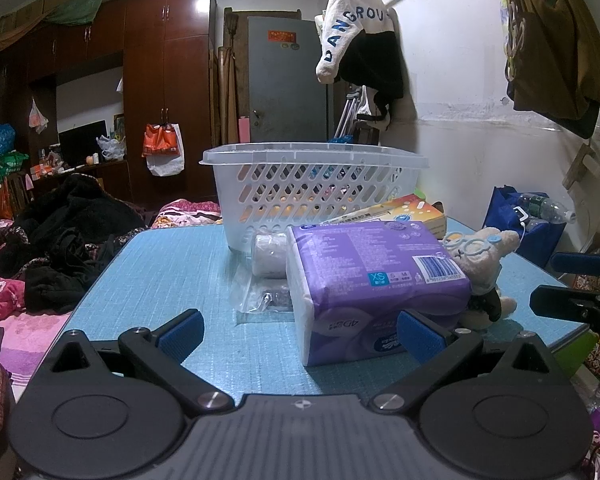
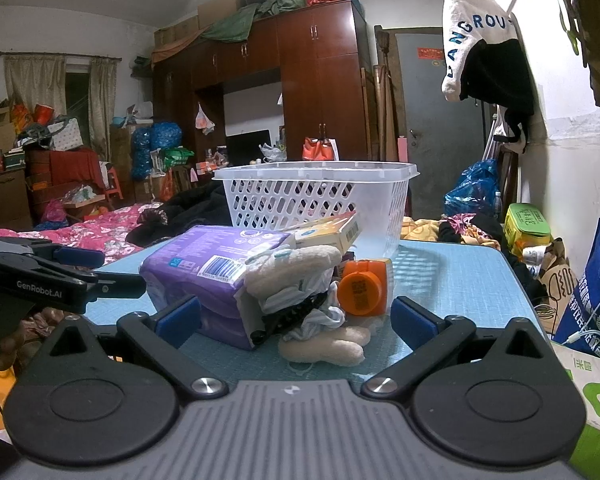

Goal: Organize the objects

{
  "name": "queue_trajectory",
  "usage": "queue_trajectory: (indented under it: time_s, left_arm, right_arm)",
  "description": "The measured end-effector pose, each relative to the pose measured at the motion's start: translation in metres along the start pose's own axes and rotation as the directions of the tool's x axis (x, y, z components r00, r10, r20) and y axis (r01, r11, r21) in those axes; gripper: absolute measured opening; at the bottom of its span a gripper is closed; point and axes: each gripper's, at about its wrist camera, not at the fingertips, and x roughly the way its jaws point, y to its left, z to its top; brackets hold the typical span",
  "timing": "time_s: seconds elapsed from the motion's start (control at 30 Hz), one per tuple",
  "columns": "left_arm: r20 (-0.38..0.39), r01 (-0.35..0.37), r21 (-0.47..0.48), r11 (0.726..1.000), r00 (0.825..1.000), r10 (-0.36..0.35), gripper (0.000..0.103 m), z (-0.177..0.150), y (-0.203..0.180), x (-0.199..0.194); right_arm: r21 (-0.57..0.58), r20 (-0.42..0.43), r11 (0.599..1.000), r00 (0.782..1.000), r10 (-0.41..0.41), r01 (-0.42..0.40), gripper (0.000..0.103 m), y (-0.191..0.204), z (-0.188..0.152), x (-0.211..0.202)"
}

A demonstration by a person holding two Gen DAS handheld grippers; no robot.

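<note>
- Currently both tools idle; left gripper jaws spread wide, nothing between them; right gripper likewise spread and empty, hovering low at the near edge of the blue table
- Clutter sits mid-table in one cluster, in front of the white basket at the far edge; basket looks like the likely destination, a guess only
- Purple tissue pack nearest left gripper, lying flat; looks light, soft, squashy; film wrap probably slippery; pinch across a short edge or corner, not the broad face
- Plush bear directly ahead of right gripper, lying against the pack; soft, light, forgiving; grab torso or a leg, clothing may slide
- Orange-capped container just beside the bear; rigid, smooth, may roll; grip the body sideways
- Flat carton leans on top of the pack; stiff, light; take by its thin edge
- White roll and clear plastic packet left of the pack; packet thin, flat, hard to pick; contents unclear
</note>
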Motion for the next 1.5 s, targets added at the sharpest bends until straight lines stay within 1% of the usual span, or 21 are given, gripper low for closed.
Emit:
queue_trajectory:
  time_s: [0.5, 0.83, 0.9, 0.93, 1.0, 1.07, 1.1, 1.23, 1.3, 1.4, 1.5]
  left_arm:
    - [-0.016, -0.002, -0.005, 1.0, 1.0, 0.002, 0.103, 0.0, 0.002, 0.001]
    - [-0.012, 0.013, -0.011, 1.0, 1.0, -0.014, 0.103, 0.0, 0.003, 0.001]
    - [0.004, 0.03, -0.025, 0.999, 1.0, -0.03, 0.103, 0.001, 0.005, 0.0]
    - [0.019, 0.049, -0.038, 0.998, 0.999, -0.048, 0.103, 0.001, 0.008, -0.001]
    - [0.066, 0.087, -0.059, 0.994, 0.994, -0.083, 0.103, 0.002, 0.013, -0.005]
    - [0.122, 0.085, -0.044, 0.995, 0.989, -0.079, 0.103, 0.004, 0.016, -0.005]
    - [0.142, 0.076, -0.03, 0.997, 0.987, -0.071, 0.103, 0.005, 0.017, -0.003]
    - [0.115, 0.071, 0.001, 0.997, 0.991, -0.07, 0.103, 0.002, 0.02, 0.012]
    - [0.122, 0.092, 0.007, 0.996, 0.988, -0.092, 0.103, -0.002, 0.025, 0.014]
    - [0.144, 0.183, -0.006, 0.983, 0.973, -0.18, 0.103, -0.007, 0.038, 0.015]
    - [0.156, 0.235, -0.007, 0.972, 0.96, -0.231, 0.103, -0.013, 0.047, 0.021]
  right_arm:
    - [-0.005, -0.007, 1.0, 1.0, -0.008, 0.008, 0.103, 0.0, -0.002, 0.001]
    - [-0.004, -0.009, 1.0, 1.0, -0.006, 0.006, 0.103, 0.0, -0.002, 0.001]
    - [-0.004, -0.005, 1.0, 1.0, -0.005, 0.005, 0.103, 0.0, -0.002, 0.001]
    - [-0.003, 0.002, 1.0, 1.0, -0.002, 0.002, 0.103, 0.001, -0.001, 0.0]
    - [-0.003, 0.041, 1.0, 0.999, 0.014, -0.014, 0.103, 0.004, -0.001, -0.003]
    - [-0.012, 0.087, 1.0, 0.996, 0.028, -0.027, 0.103, 0.009, -0.002, -0.004]
    - [-0.023, 0.097, 0.999, 0.995, 0.034, -0.032, 0.103, 0.012, -0.002, -0.003]
    - [-0.043, 0.104, 0.995, 0.991, 0.09, -0.086, 0.103, 0.029, -0.004, 0.007]
    - [-0.063, 0.091, 0.992, 0.989, 0.117, -0.111, 0.103, 0.037, -0.009, 0.012]
    - [-0.07, 0.085, 0.989, 0.987, 0.14, -0.134, 0.103, 0.043, -0.019, 0.014]
    - [-0.075, 0.068, 0.985, 0.985, 0.16, -0.154, 0.103, 0.046, -0.022, 0.02]
